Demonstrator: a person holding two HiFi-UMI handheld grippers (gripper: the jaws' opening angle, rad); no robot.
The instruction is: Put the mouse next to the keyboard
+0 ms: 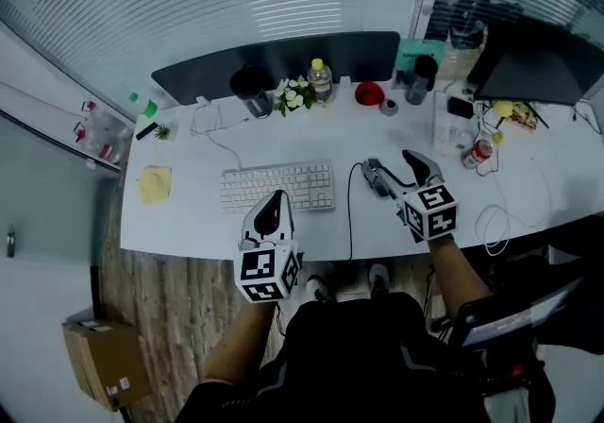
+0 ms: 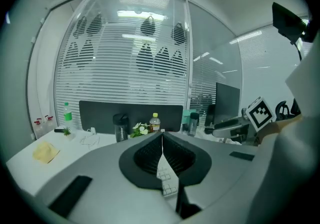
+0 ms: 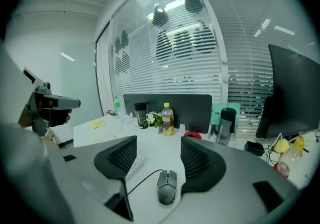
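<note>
Mouse lies on tabletop between your right gripper fingers, spread wide, not touching it. Keyboard near on its left, cable between. Your left gripper fingers pressed together, empty. Likely grasp step: close on mouse sides, slide it left beside keyboard, mind cable.

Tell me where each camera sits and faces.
Head view: on the person's head, steeply down at the desk; forearms, left claw, right claw show.
Left gripper view: on the left claw, facing the blinds; its shut jaws show.
Right gripper view: on the right claw, facing likewise; open jaws flank the mouse.
All share the yellow-capped bottle.
</note>
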